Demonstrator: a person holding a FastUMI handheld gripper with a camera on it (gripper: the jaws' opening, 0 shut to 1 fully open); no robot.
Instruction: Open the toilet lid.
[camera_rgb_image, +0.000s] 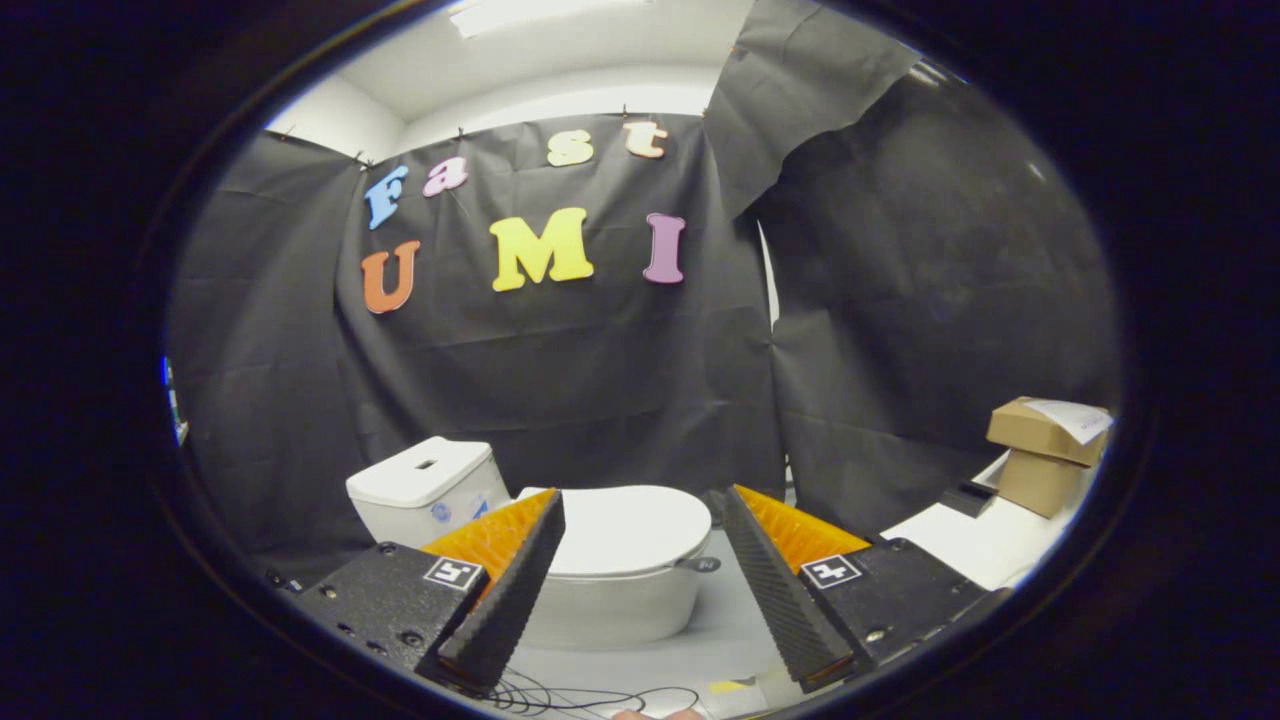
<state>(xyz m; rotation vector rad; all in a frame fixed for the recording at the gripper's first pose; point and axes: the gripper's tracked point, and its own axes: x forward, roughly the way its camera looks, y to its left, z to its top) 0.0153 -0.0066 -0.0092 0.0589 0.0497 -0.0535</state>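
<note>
Beyond the fingers, on a pale floor against the black cloth wall: 1 white toilet, small in the view and well apart from the gripper.

- Toilet lid: 1, white, lying flat and closed over the bowl. It shows in the gap between the 2 fingers, farther off than their tips.
- Cistern: 1, white, standing to the far left of the lid, with a small slot in its top.
- Small grey tab: 1, sticking out at the right side of the bowl just under the lid's rim.
- Cardboard boxes: 2, stacked at the far right, the upper one tilted and carrying a white paper label.
- White surface: 1, under the boxes at the right; 1 small dark object rests on it beside the lower box.
- Black cables: a loose tangle on the floor near the fingers; number cannot be told.
- Ceiling light: 1 strip, above the cloth.

Gripper: 1, held level and aimed at the toilet, its 2 fingers spread wide apart with nothing between them and touching nothing. Each finger base carries 1 square black-and-white marker.
</note>
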